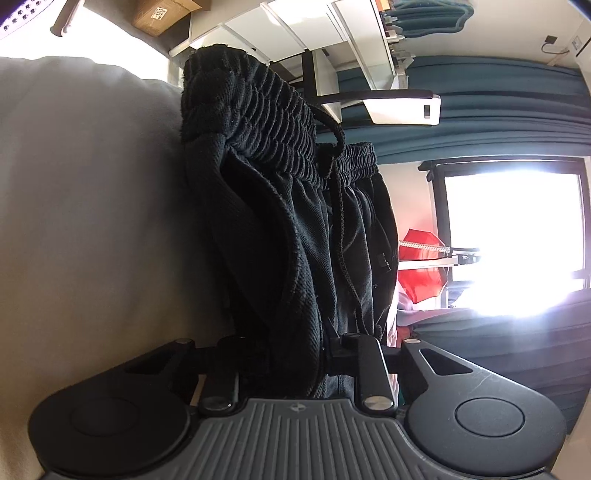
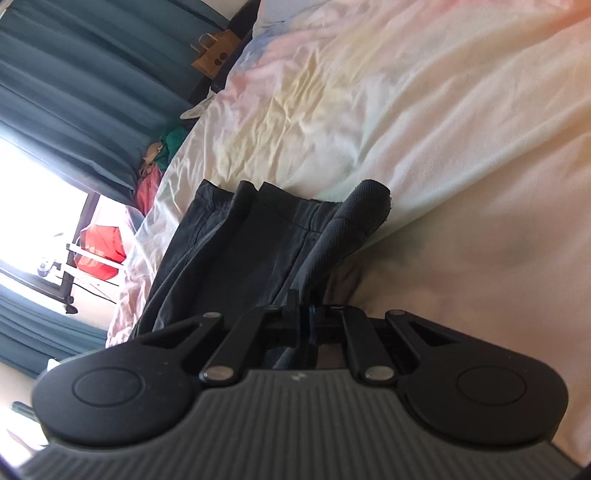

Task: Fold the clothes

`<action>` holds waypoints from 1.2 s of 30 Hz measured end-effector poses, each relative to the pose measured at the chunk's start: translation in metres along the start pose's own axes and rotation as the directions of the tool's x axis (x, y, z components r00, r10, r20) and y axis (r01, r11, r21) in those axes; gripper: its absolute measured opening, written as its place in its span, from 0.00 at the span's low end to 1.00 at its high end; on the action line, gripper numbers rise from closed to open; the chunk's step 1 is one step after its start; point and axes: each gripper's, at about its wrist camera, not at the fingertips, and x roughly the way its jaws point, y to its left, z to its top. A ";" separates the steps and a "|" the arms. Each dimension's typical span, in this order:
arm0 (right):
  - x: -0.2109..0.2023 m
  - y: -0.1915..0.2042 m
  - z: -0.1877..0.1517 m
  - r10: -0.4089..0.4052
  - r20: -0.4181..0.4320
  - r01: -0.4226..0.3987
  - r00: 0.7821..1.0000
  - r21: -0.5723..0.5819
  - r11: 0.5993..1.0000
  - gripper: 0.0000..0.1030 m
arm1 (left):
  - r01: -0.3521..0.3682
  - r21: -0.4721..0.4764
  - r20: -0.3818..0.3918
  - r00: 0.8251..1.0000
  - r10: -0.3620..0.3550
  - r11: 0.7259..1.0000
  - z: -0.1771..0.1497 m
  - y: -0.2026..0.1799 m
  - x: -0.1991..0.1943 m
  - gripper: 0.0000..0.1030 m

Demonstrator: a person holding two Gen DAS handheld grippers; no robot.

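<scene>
A pair of black shorts [image 1: 280, 229] with a ribbed elastic waistband [image 1: 255, 110] and a drawstring [image 1: 338, 206] fills the middle of the left wrist view. My left gripper [image 1: 325, 350] is shut on the shorts' fabric, which runs down between its fingers. In the right wrist view the same black shorts [image 2: 236, 251] stretch from the gripper out over the pale bedsheet [image 2: 406, 110], hem ends away from me. My right gripper [image 2: 303, 317] is shut on the shorts' edge, the cloth bunched at its fingers.
The wrinkled sheet covers the bed. Teal curtains [image 2: 74, 92], a bright window [image 1: 513, 240], a red object [image 2: 101, 253], a paper bag [image 2: 214, 55] and a pile of coloured clothes [image 2: 162, 155] lie beyond the bed's edge. White shelving [image 1: 314, 33] stands behind.
</scene>
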 end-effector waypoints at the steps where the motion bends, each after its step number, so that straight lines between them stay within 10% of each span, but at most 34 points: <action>1: -0.003 0.001 0.000 0.002 0.006 -0.002 1.000 -0.004 1.000 0.07 | -0.001 0.009 0.002 1.000 0.001 1.000 0.001 0.000 -0.001 0.18; 15: -0.058 0.050 -0.007 0.047 0.159 -0.008 0.986 -0.237 0.972 0.06 | 0.030 0.286 0.082 0.995 -0.055 0.958 0.006 -0.108 0.010 0.09; 23: 0.000 0.157 0.048 0.125 0.188 -0.061 0.974 -0.315 0.947 0.06 | 0.038 0.460 0.106 0.990 -0.097 0.887 0.012 -0.207 0.041 0.09; 30: 0.145 0.268 0.077 -0.036 0.264 0.172 0.964 -0.516 0.839 0.07 | -0.156 0.592 0.234 0.972 0.016 0.791 -0.004 -0.311 0.196 0.09; 36: 0.267 0.273 0.077 -0.171 0.241 0.277 0.955 -0.526 0.804 0.07 | -0.320 0.637 0.299 0.941 0.158 0.701 -0.020 -0.329 0.345 0.10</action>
